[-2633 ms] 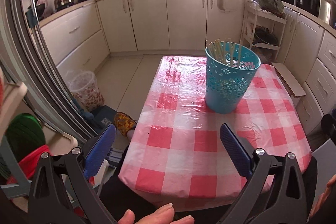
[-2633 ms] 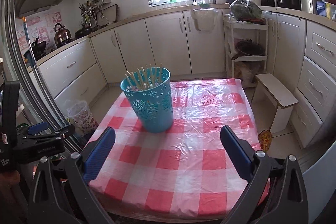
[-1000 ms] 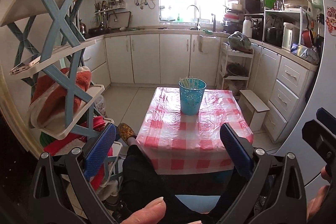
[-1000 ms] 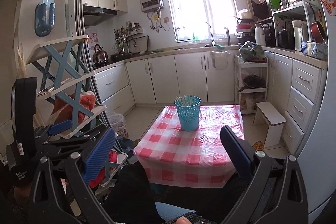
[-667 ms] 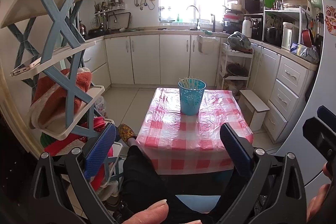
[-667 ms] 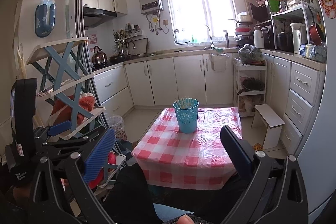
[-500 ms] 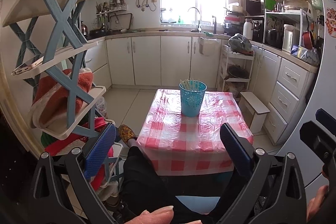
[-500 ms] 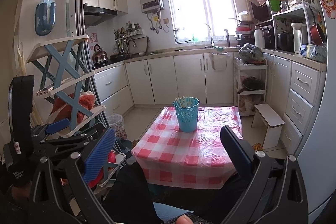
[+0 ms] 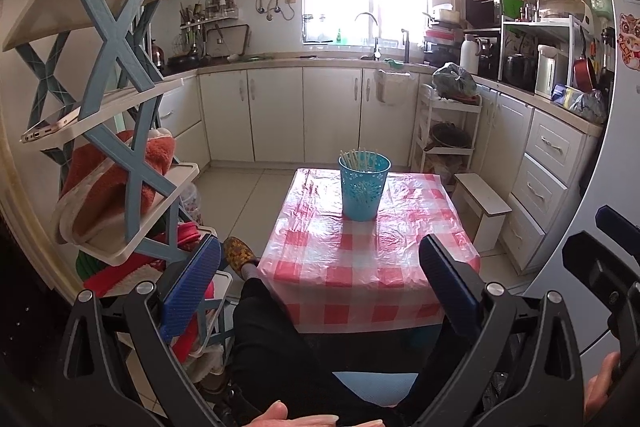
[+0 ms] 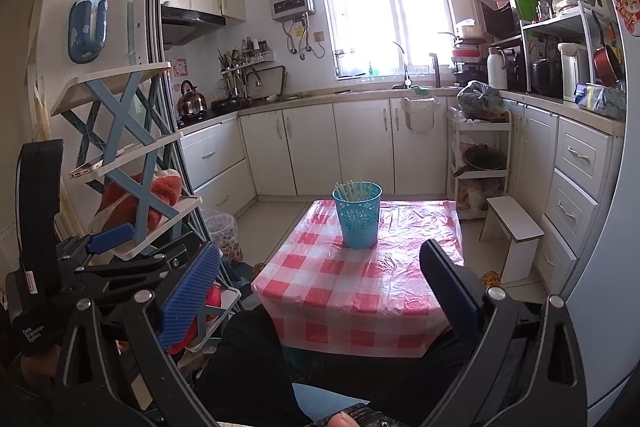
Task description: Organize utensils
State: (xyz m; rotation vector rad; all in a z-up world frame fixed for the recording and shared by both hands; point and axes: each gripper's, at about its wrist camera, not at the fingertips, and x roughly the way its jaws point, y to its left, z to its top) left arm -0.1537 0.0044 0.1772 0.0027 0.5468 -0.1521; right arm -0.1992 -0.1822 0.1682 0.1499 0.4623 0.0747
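A teal openwork cup (image 9: 363,187) holding several pale chopsticks (image 9: 358,159) stands upright at the far middle of a small table with a red-and-white checked cloth (image 9: 352,267). It also shows in the right wrist view (image 10: 357,215). My left gripper (image 9: 320,271) is open and empty, held well back from the table above the person's lap. My right gripper (image 10: 320,275) is open and empty, also well back from the table. The left gripper's body shows at the left of the right wrist view (image 10: 92,263).
A blue-and-white X-frame shelf rack (image 9: 120,131) with an orange towel (image 9: 108,171) stands close on the left. A white step stool (image 9: 484,203) sits right of the table. White kitchen cabinets (image 9: 332,115) line the back and right walls. The person's dark-trousered legs (image 9: 280,339) are below.
Both grippers have pulled far back from the table since 2.6 s ago, so the cup now looks small and distant. Over the last second the views barely shift.
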